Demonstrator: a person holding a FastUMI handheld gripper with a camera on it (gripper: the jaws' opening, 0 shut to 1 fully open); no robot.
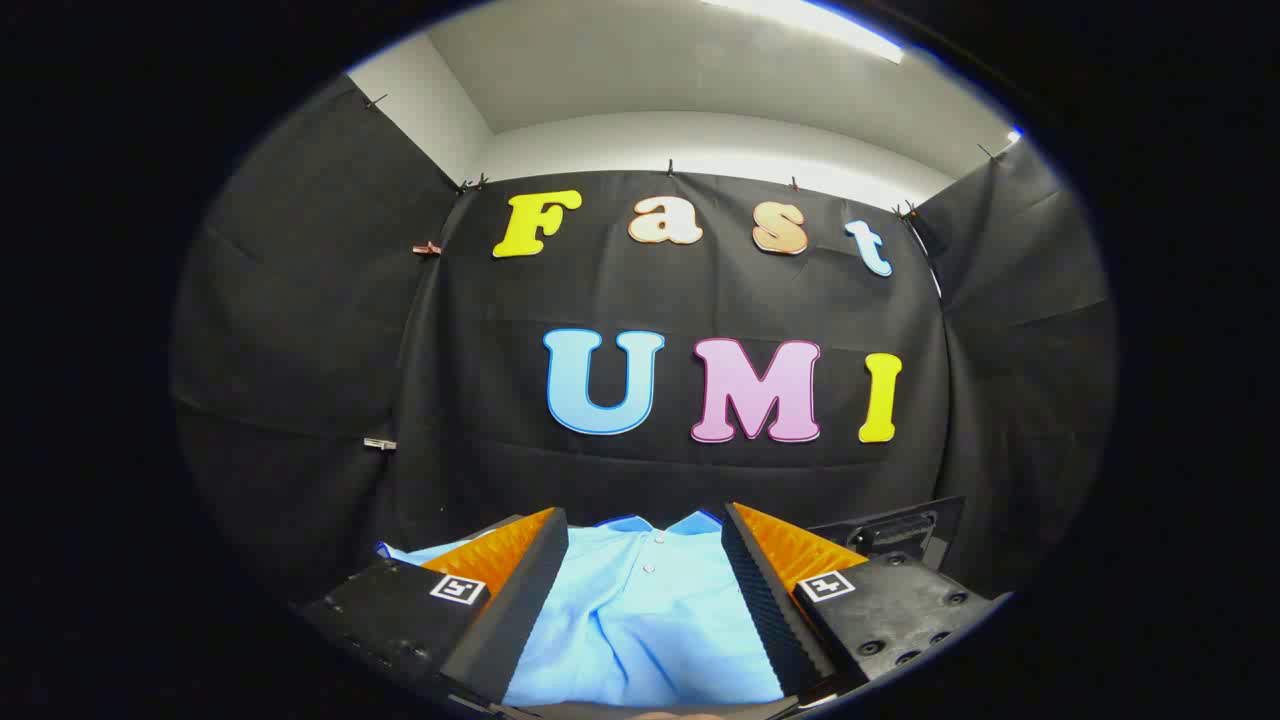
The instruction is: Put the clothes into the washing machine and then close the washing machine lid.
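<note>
Gripper view: fingers [645,580] spread wide, light blue shirt [640,620] between them.

Black cloth [300,330] drapes the booth on the left, far and right sides, pinned along its top edge by small clips [427,248]. Above it rise pale walls [700,140] and a ceiling with a bright strip light [820,22] at far right.

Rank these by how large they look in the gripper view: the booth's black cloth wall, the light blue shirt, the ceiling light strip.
1. black cloth wall, by far.
2. light blue shirt, between the open gripper fingers; nearness enlarges it.
3. ceiling light strip, far off and partly cut.
</note>
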